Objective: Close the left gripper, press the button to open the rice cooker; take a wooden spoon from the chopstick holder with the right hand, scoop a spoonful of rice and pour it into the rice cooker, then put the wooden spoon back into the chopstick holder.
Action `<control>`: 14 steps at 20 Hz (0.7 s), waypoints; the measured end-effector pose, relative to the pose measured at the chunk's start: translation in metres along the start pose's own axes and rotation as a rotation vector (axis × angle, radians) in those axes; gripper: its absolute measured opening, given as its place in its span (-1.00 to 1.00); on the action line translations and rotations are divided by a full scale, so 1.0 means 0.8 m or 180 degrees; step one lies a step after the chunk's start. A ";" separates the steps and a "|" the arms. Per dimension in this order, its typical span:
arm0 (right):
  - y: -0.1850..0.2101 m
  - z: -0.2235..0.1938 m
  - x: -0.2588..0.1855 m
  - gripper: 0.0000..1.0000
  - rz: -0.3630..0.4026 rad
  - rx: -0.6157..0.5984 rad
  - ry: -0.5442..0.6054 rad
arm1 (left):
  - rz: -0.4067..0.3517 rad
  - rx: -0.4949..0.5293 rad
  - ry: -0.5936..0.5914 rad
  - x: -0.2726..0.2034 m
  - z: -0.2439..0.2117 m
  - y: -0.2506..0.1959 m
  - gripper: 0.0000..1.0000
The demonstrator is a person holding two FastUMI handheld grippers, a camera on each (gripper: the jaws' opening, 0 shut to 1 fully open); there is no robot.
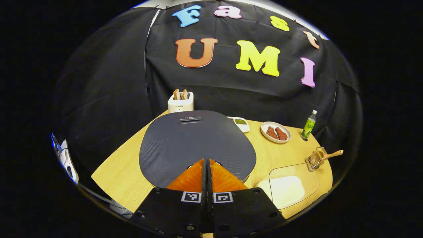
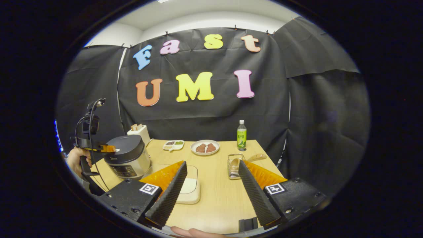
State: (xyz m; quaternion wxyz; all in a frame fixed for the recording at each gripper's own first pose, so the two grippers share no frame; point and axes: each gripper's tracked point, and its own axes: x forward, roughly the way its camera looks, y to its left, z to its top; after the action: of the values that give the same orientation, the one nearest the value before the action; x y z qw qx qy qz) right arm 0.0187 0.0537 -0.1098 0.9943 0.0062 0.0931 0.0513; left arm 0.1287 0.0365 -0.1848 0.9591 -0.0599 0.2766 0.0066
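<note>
In the left gripper view the left gripper (image 1: pixel 207 162) has its two fingers pressed flat together with nothing between them, their joined tips poised at the near edge of the rice cooker (image 1: pixel 195 145), just above its dark, closed lid; whether they touch it cannot be told. The right gripper view shows the same tool from the side, level with the cooker's lid edge and held by a hand (image 2: pixel 76 159) wrapped round its upright handle, with cables looping above it. Beyond the cooker stands a white toaster (image 1: pixel 180 101) with two slices of bread in it, and to the cooker's right a small white dish of green and dark grains (image 1: pixel 239 123), a plate of reddish meat pieces (image 1: pixel 276 132) and a green-labelled bottle (image 1: pixel 309 125). The right gripper (image 2: pixel 213 165) hangs over the wooden table (image 2: pixel 211 198) with its fingers spread wide and empty, pointing toward the back wall. Just past its right finger stands the chopstick holder (image 2: pixel 235 166), a clear container holding the wooden spoon (image 2: pixel 254 157), whose handle leans out to the right. Partly behind its left finger sits the shallow container of white rice (image 2: pixel 188 188) under a clear lid, beside the cooker.
</note>
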 end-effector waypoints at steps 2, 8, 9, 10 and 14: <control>-0.001 -0.003 -0.003 1.00 -0.0015 0.0009 -0.0004 | -0.0021 -0.0031 -0.0055 -0.004 0.006 0.002 -1.00; -0.016 -0.017 0.001 1.00 -0.0128 -0.0042 0.0041 | -0.0062 0.0107 -0.0894 -0.054 0.070 -0.016 -0.09; -0.017 -0.020 0.002 1.00 -0.0130 -0.0033 0.0061 | 0.0088 0.0210 -0.1134 -0.076 0.082 -0.010 0.36; -0.018 -0.023 0.005 1.00 -0.0129 -0.0028 0.0076 | 0.0261 0.0342 -0.1322 -0.082 0.102 -0.003 0.82; -0.025 -0.034 0.012 1.00 -0.0151 -0.0009 0.0102 | 0.0372 0.0466 -0.1558 -0.138 0.113 -0.020 0.93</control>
State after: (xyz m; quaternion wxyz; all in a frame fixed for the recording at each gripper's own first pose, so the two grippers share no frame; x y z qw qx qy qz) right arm 0.0252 0.0350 -0.1386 0.9936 0.0018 0.1091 0.0279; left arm 0.0840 0.0334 -0.0481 0.9972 0.0291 0.0391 0.0563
